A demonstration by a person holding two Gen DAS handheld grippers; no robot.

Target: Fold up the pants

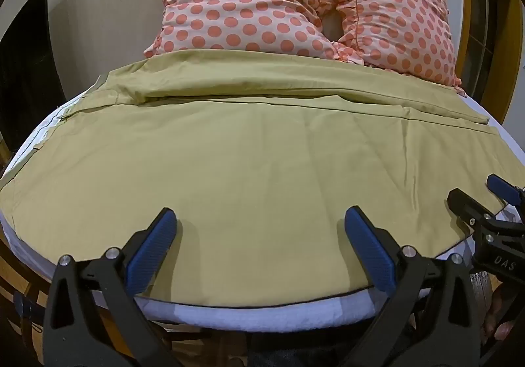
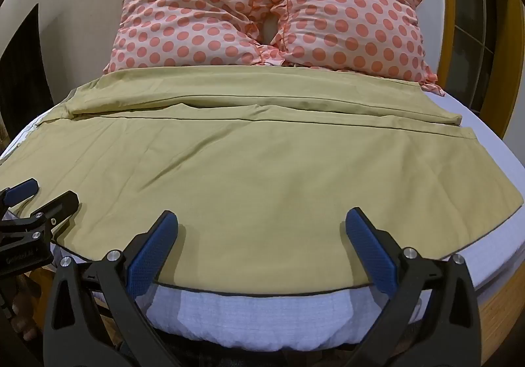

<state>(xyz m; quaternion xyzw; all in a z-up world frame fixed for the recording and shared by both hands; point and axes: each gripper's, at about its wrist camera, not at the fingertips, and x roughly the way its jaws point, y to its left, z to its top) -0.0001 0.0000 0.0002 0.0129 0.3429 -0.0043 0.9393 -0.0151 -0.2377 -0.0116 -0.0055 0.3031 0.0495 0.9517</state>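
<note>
Both tongs — left tongs [image 1: 261, 249], right tongs [image 2: 262, 250] — gape wide, holding nothing, poised over the near hem. Olive pants [image 1: 249, 150] lie flat across the bed [image 2: 256, 317] — spread, I judge, for folding.

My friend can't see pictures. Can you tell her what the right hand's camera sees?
Yellow-green pants lie spread flat across a bed with a white sheet. The right gripper hangs open over their near edge, holding nothing, and the left gripper pokes in from the left, also open. Two pink pillows with orange dots sit at the far end.
</note>
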